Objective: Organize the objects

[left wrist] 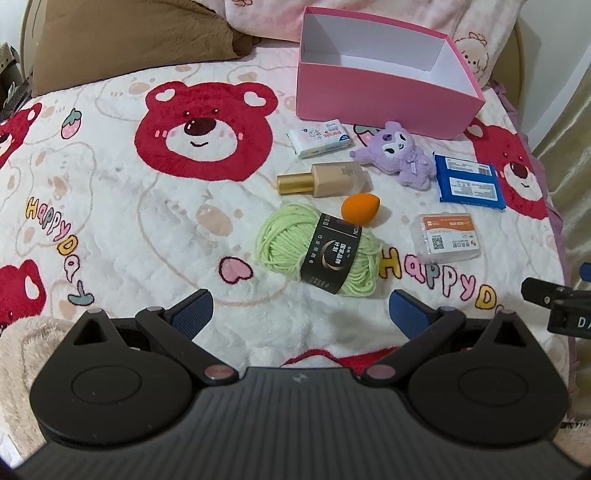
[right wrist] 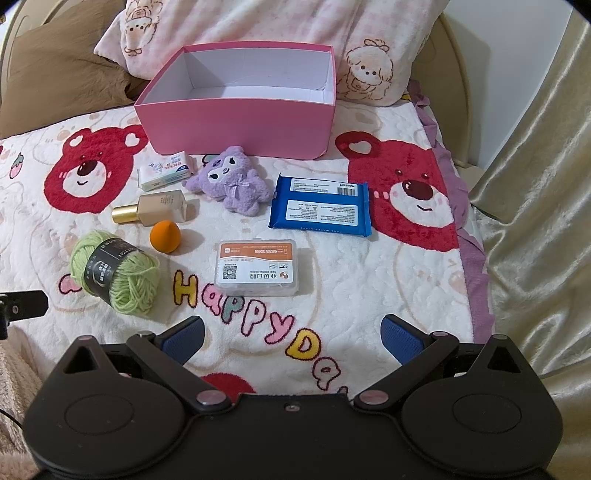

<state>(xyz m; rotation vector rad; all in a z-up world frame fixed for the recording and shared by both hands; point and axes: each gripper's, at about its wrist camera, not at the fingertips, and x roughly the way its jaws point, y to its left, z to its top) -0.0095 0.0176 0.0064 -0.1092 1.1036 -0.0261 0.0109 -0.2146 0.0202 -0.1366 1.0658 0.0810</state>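
An empty pink box (left wrist: 380, 107) (right wrist: 240, 129) stands at the back of the bed. In front of it lie a white tissue pack (left wrist: 319, 137) (right wrist: 166, 170), a purple plush toy (left wrist: 397, 155) (right wrist: 231, 181), a gold-capped beige bottle (left wrist: 321, 180) (right wrist: 151, 208), an orange sponge (left wrist: 360, 206) (right wrist: 165, 236), a green yarn ball (left wrist: 321, 251) (right wrist: 114, 273), a blue wipes pack (left wrist: 469, 182) (right wrist: 321, 205) and a clear plastic case (left wrist: 448, 238) (right wrist: 258, 267). My left gripper (left wrist: 301, 314) is open and empty just before the yarn. My right gripper (right wrist: 291, 332) is open and empty before the case.
All lie on a white blanket (left wrist: 147, 229) (right wrist: 351, 295) with red bears. Brown and pink pillows (left wrist: 122, 37) (right wrist: 258, 26) are at the head. A gold curtain (right wrist: 535, 184) hangs right of the bed edge. The right gripper's body (left wrist: 561, 306) shows in the left wrist view.
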